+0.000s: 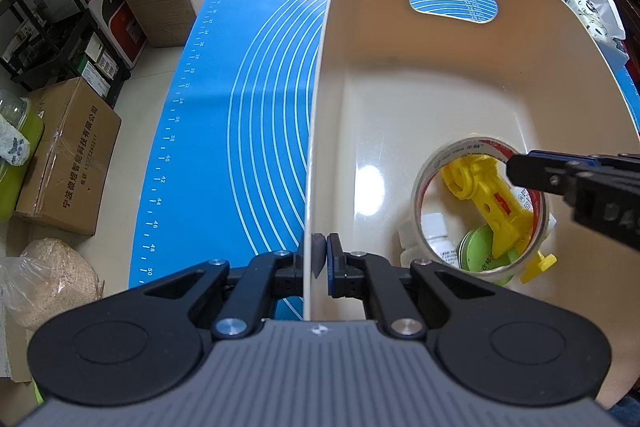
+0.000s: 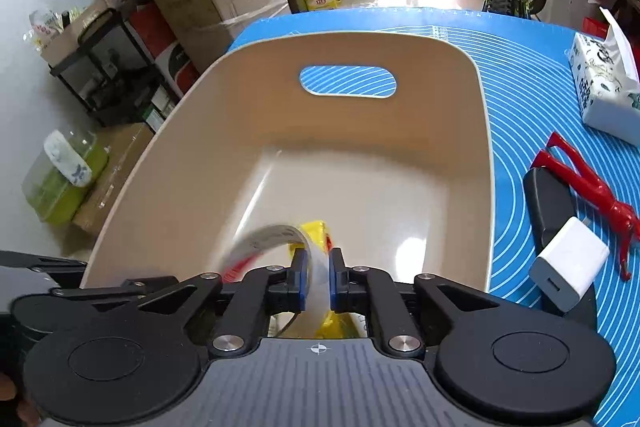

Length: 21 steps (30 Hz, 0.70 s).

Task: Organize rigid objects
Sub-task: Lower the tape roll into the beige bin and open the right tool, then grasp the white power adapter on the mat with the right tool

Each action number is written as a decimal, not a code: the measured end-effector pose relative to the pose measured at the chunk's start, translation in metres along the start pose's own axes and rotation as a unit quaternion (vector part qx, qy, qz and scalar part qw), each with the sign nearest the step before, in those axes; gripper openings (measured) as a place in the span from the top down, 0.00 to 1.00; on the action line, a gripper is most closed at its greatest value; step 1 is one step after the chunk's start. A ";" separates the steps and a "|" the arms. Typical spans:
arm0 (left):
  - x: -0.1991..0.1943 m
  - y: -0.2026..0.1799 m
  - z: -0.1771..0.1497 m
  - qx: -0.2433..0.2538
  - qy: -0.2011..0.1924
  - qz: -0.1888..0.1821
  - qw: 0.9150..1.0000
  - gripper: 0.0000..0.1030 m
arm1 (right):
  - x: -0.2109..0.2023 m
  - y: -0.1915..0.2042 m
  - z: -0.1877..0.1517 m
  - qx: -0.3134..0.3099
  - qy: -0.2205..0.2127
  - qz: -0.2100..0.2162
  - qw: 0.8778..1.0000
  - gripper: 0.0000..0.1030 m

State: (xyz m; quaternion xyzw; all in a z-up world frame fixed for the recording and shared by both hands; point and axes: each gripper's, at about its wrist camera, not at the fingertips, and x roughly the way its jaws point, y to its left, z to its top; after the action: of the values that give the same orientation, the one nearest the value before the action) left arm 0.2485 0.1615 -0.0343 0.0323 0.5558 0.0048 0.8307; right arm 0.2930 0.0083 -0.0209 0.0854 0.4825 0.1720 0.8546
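Inside the cream-coloured plastic bin (image 1: 400, 75) with an oval handle cut-out, which stands on the blue silicone baking mat (image 1: 224, 131) printed with white arcs and ruler marks, a roll of clear packing tape (image 1: 480, 211) stands on its edge near the bin's right wall. Seen from the left wrist camera, the roll leans over a yellow plastic toy piece (image 1: 492, 199), a small white bottle (image 1: 436, 231) and a round green lid (image 1: 478, 247), all lying together on the bin floor. The left gripper (image 1: 319, 253) pinches the bin's near left wall, one pad outside and one inside, its tongs narrowed onto the thin rim. The right gripper (image 2: 319, 279) reaches into the bin from the right, and the tape band passes between its blue-faced pads; its tongs are narrow, and a slight gap shows on either side of the band, so the pads do not appear to press on it. The roll looks blurred in the right wrist view. On the mat to the right of the bin lie a red plastic figure (image 2: 592, 195), a white charger cube (image 2: 570, 259) resting on a black rectangular block (image 2: 548, 203), and a printed tissue pack (image 2: 600, 83) farther back.
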 end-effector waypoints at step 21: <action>-0.001 0.000 -0.001 -0.002 -0.001 -0.002 1.000 0.92 | -0.095 -0.090 0.017 0.055 -0.114 -0.070 0.989 0.49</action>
State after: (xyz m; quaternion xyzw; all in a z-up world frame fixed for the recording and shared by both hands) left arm 0.2470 0.1615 -0.0338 0.0297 0.5552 0.0039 0.8312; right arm 0.2817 -0.1109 0.0358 0.1178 0.3955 0.0741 0.9079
